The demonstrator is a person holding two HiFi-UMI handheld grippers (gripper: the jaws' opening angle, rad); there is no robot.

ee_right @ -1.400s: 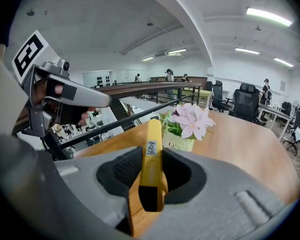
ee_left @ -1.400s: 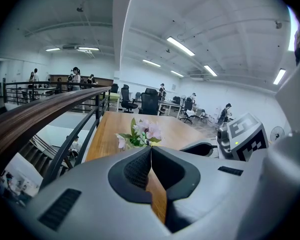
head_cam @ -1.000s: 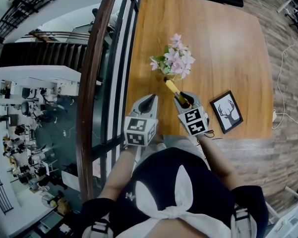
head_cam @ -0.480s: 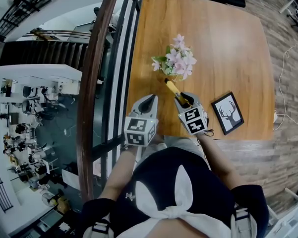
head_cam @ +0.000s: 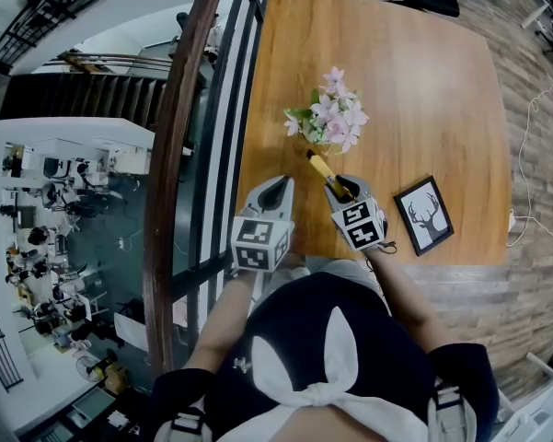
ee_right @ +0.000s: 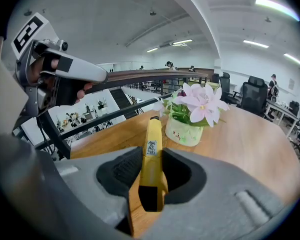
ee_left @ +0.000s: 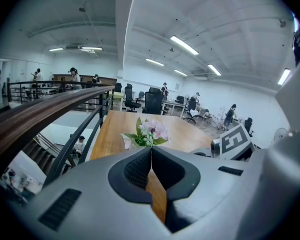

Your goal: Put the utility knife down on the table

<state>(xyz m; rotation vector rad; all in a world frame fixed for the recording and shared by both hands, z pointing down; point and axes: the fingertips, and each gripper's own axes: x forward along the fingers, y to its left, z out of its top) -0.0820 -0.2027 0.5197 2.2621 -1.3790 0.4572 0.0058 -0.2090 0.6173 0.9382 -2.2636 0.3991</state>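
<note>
A yellow utility knife (head_cam: 318,165) sticks out from my right gripper (head_cam: 338,185), near the table's front edge. Its tip points at the flower pot (head_cam: 332,134). In the right gripper view the knife (ee_right: 152,151) lies lengthwise between the dark pads, and my right gripper (ee_right: 150,170) is shut on it. Whether the knife touches the wooden table (head_cam: 423,90) I cannot tell. My left gripper (head_cam: 280,186) hovers to the left of it over the table's left edge. In the left gripper view my left gripper (ee_left: 150,156) has its pads pressed together with nothing between them.
A small pot of pink flowers (ee_right: 195,115) stands just beyond the knife's tip. A black-framed deer picture (head_cam: 422,215) lies to the right, near the front edge. A railing (head_cam: 179,109) with a drop behind it runs along the table's left side.
My right gripper has sunk slightly towards the table with the knife still in it. The left gripper has stayed where it was.
</note>
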